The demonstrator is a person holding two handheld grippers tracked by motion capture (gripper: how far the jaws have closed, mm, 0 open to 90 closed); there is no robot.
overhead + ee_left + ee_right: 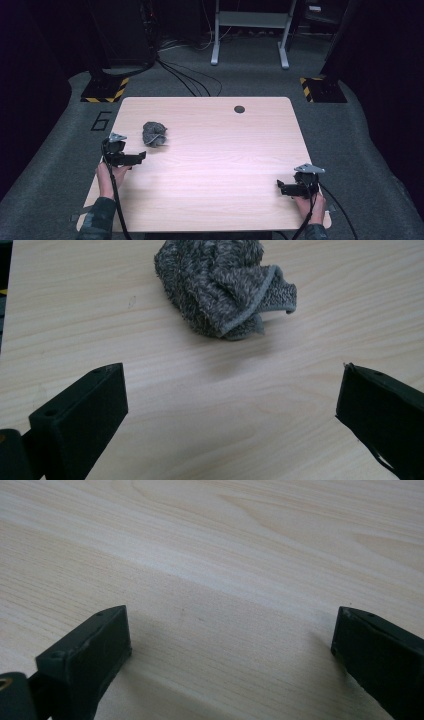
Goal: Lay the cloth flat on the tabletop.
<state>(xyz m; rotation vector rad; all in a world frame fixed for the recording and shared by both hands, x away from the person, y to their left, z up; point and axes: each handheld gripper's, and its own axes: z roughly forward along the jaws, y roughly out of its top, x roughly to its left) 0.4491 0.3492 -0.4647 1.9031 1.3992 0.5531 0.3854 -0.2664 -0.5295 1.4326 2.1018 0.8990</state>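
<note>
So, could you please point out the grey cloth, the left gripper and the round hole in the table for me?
grey cloth (220, 287), left gripper view, middle of the crumpled bundle.
left gripper (142, 156), high view, between its jaw tips.
round hole (239, 109), high view, centre of the dark hole near the table's far edge.

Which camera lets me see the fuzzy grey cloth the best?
The left gripper view: the grey cloth sits big and close ahead of the open left gripper, so its fluffy pile and stitched edge show. In the high view the cloth is a little crumpled lump on the table. The right gripper view looks at bare wood.
</note>
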